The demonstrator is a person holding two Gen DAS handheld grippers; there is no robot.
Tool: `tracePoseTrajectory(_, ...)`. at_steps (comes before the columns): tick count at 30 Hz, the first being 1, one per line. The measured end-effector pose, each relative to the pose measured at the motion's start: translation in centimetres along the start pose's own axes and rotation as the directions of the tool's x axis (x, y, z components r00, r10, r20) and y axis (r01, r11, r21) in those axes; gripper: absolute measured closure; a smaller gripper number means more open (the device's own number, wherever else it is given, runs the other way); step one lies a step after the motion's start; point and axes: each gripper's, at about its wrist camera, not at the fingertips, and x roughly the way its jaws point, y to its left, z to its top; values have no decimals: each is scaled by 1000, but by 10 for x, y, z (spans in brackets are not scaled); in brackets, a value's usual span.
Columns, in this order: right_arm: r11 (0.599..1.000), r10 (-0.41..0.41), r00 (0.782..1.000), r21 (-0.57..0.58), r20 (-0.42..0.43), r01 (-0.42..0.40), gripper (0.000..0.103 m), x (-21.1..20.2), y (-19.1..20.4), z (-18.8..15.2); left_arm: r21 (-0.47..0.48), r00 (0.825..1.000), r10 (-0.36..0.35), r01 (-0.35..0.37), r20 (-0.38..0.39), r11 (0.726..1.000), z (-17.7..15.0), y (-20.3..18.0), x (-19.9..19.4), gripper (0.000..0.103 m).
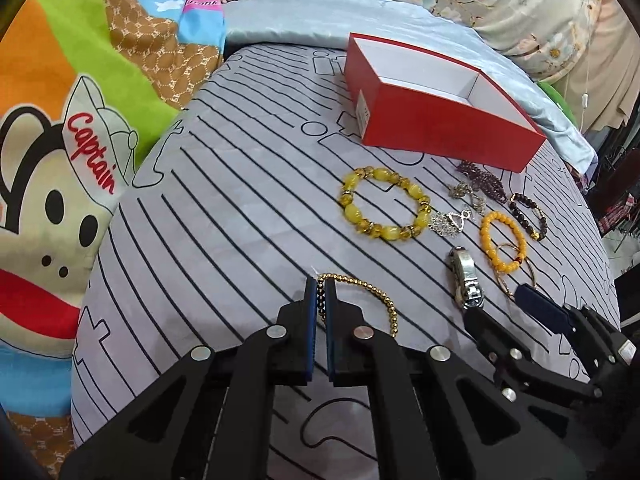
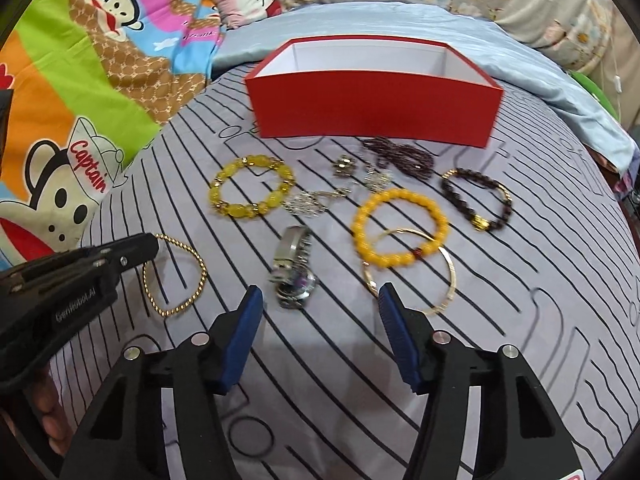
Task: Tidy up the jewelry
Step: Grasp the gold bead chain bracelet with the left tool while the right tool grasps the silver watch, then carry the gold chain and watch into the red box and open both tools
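A: Looking along the left gripper [image 1: 320, 300], I see its blue pads pressed together on the gold bead bracelet [image 1: 372, 296]. The rest of the bracelet lies on the striped sheet [image 1: 240, 208], to the right of the pads.

B: And the right gripper [image 2: 318, 300]?

A: Its jaws stand spread, with nothing between the pads. The silver watch [image 2: 294, 272] lies just ahead of the gap, and the right fingertip [image 2: 390, 300] is just beside the thin gold bangle [image 2: 444, 276]; whether it touches I cannot tell.

B: Where is the red box [image 2: 372, 108]?

A: At the far side of the sheet, open on top, white inside. Its near wall is close to the dark purple bead string [image 2: 400, 158].

B: Is there free room?

A: Left of the yellow stone bracelet [image 2: 250, 190] the sheet is bare up to its edge, where the cartoon blanket [image 2: 80, 120] begins. On the right the pieces are crowded: the orange bead bracelet [image 2: 400, 226] overlaps the bangle, the dark brown bead bracelet [image 2: 478, 198] lies near it, and the silver pendants [image 2: 316, 200] lie between the yellow and orange ones. Behind the box a pale blue cloth [image 2: 540, 72] begins.
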Motion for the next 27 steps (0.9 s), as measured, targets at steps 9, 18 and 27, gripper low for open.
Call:
tracePoseTrajectory(9, 1000, -18, 1000, -15, -2, 18, 73, 13, 7, 3, 0, 1000, -14, 14, -4, 1000, -3, 1, 2, 100)
tracePoseTrajectory(18, 1000, 12, 1000, 13, 10, -12, 79, -1, -4, 3, 9, 999, -38, 38, 11, 999, -1, -5, -7, 100)
tracePoseTrajectory(27, 999, 26, 996, 44, 89, -30, 79, -47, -22, 8, 46, 994, -79, 76, 69, 996, 7, -24, -35, 100)
